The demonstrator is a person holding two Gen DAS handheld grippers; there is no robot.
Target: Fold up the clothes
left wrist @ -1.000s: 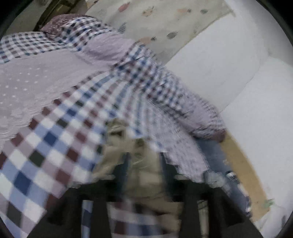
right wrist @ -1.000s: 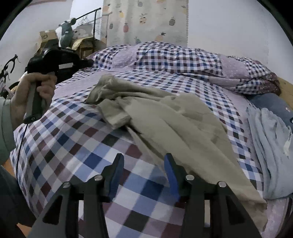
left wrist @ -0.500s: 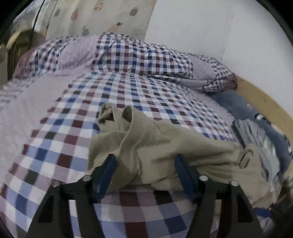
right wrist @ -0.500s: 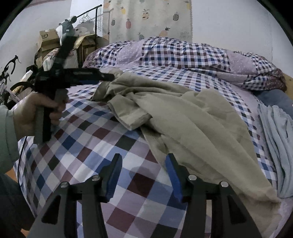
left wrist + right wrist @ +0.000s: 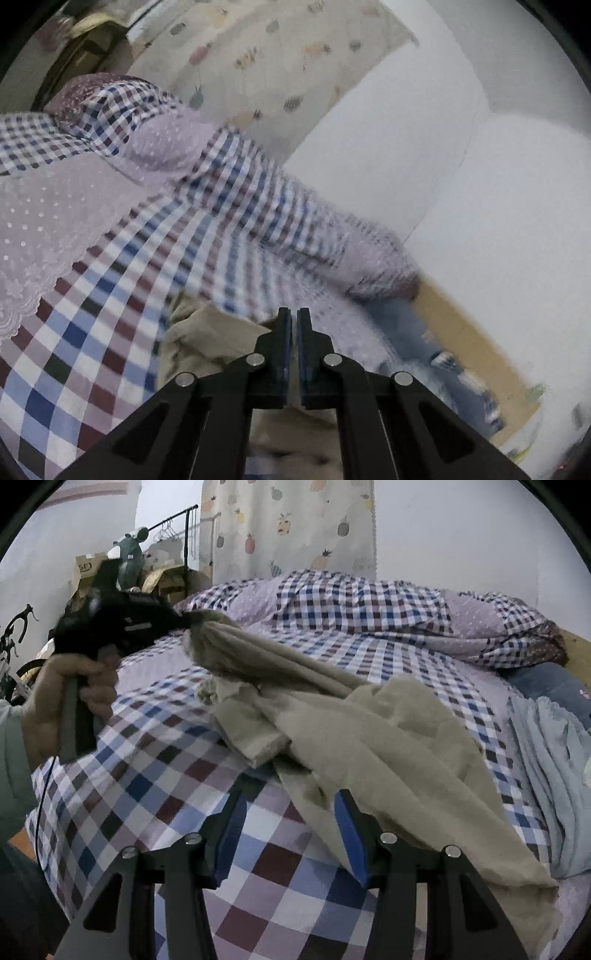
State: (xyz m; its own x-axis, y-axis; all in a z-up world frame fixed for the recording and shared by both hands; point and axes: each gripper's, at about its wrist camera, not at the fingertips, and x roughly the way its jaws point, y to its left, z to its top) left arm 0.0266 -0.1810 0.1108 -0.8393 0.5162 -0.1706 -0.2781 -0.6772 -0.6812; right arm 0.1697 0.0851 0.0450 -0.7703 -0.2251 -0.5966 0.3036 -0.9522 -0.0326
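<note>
Garment: a beige piece of clothing (image 5: 388, 746) lies crumpled across the middle of the bed, one end drawn up off the cover toward the left, the rest trailing down to the near right edge.
Where it sits: on the checked bed cover (image 5: 155, 797), in blue, maroon and white squares; a fold of it hangs between the fingers of the right gripper.
Left gripper: (image 5: 294, 325) its fingers are closed almost together, only a thin slit between the blue pads; the right wrist view shows the raised end of the beige cloth bunched at its tip (image 5: 188, 622), so it has hold of that end. The left wrist view is blurred.
Left hand: (image 5: 70, 698) wrapped round the gripper's handle, fist upright, a pale sleeve at the wrist, held up at the left side of the bed.
Right gripper: (image 5: 291, 834) fingers spread wide, low over the near edge of the cover, nothing pinched.
Other clothes: a light blue garment (image 5: 554, 760) lies on the right side of the bed, a dark blue one (image 5: 550, 683) just behind it.
Pillows: checked and dotted lilac pillows (image 5: 369, 605) lie along the head of the bed.
Behind: a fruit-print curtain (image 5: 288, 528) hangs on the wall.
</note>
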